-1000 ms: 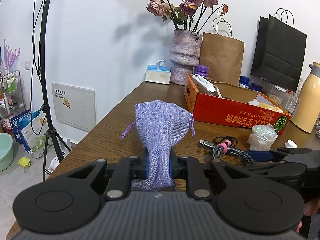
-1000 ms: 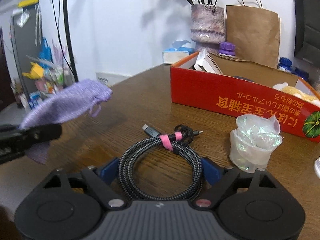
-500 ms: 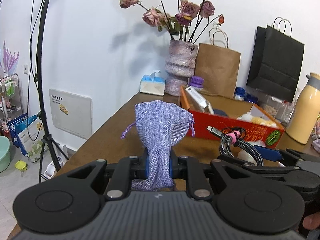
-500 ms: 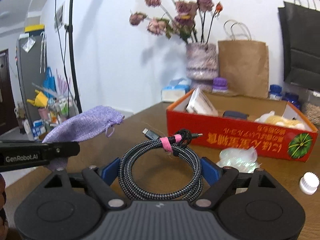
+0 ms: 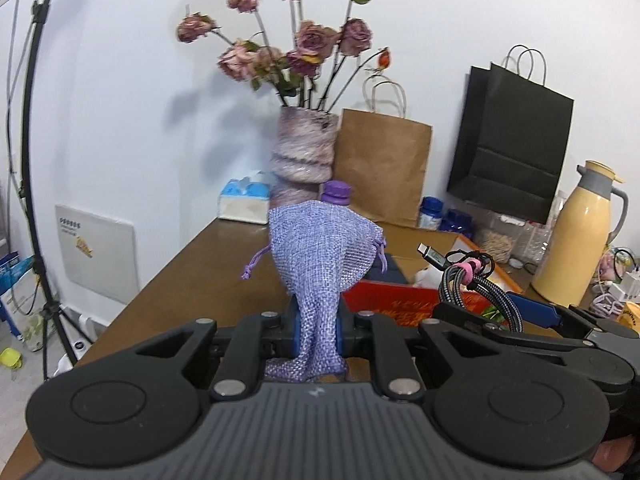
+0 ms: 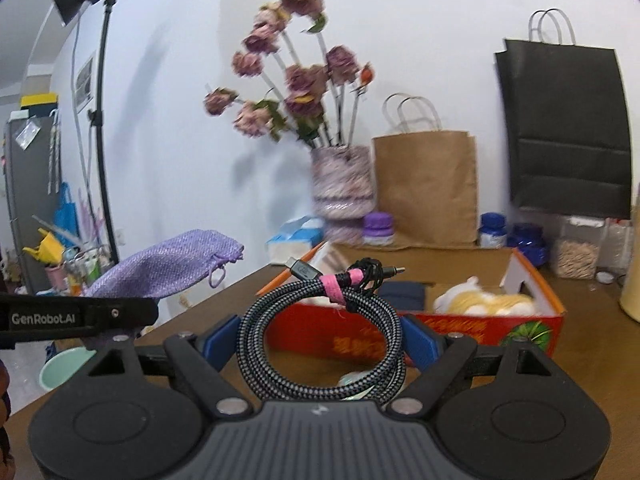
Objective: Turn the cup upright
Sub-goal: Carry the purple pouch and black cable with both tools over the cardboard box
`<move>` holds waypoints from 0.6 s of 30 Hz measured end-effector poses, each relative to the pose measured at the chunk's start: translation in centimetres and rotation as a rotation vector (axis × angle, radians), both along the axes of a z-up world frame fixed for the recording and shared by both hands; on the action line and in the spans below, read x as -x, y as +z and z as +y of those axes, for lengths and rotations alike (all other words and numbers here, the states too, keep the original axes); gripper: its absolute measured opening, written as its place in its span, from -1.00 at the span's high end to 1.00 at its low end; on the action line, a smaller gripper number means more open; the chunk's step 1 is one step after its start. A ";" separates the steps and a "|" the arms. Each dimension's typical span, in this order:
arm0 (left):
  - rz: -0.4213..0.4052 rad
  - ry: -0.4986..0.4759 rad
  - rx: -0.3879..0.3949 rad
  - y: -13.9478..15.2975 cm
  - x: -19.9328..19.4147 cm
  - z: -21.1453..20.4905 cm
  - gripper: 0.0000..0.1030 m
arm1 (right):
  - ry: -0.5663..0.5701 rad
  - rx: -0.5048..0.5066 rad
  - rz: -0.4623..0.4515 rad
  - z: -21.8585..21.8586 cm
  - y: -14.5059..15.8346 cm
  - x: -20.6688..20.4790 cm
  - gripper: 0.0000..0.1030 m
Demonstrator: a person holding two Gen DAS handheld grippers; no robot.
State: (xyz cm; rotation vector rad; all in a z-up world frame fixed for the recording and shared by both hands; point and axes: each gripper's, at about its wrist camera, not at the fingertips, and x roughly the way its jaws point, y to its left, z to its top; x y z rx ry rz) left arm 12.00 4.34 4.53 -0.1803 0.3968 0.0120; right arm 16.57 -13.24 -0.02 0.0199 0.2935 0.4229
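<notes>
Brown wood makes up the counter [image 5: 188, 272], which runs back to a white wall; a black paper bag [image 5: 508, 152] hangs on that wall, beside a brown paper bag [image 5: 384, 168] and a mottled vase [image 5: 304, 152] of dried roses; a cream thermos [image 5: 580, 232] stands at the right; a red cardboard box [image 6: 480, 328] lies open on the counter, with a yellow soft toy inside; the lilac drawstring pouch [image 5: 316, 260] is pinched at its lower end by the left gripper [image 5: 316, 330], whose fingers are nearly closed on the cloth; the coiled braided cable [image 6: 320, 340], tied with a pink strap, sits clamped between the widely spread fingers of the right gripper [image 6: 320, 344]; the pouch and cable block much of the counter; no cup can be made out with certainty.
</notes>
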 end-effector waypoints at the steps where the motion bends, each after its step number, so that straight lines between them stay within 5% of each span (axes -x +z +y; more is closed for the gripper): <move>1: -0.001 -0.006 0.000 0.2 -0.4 -0.4 0.71 | -0.009 -0.003 -0.005 -0.3 0.2 -0.2 -0.65; 18: -0.005 -0.031 -0.004 2.1 -7.8 -4.4 0.74 | -0.105 -0.009 -0.078 -4.0 2.5 -4.7 -0.65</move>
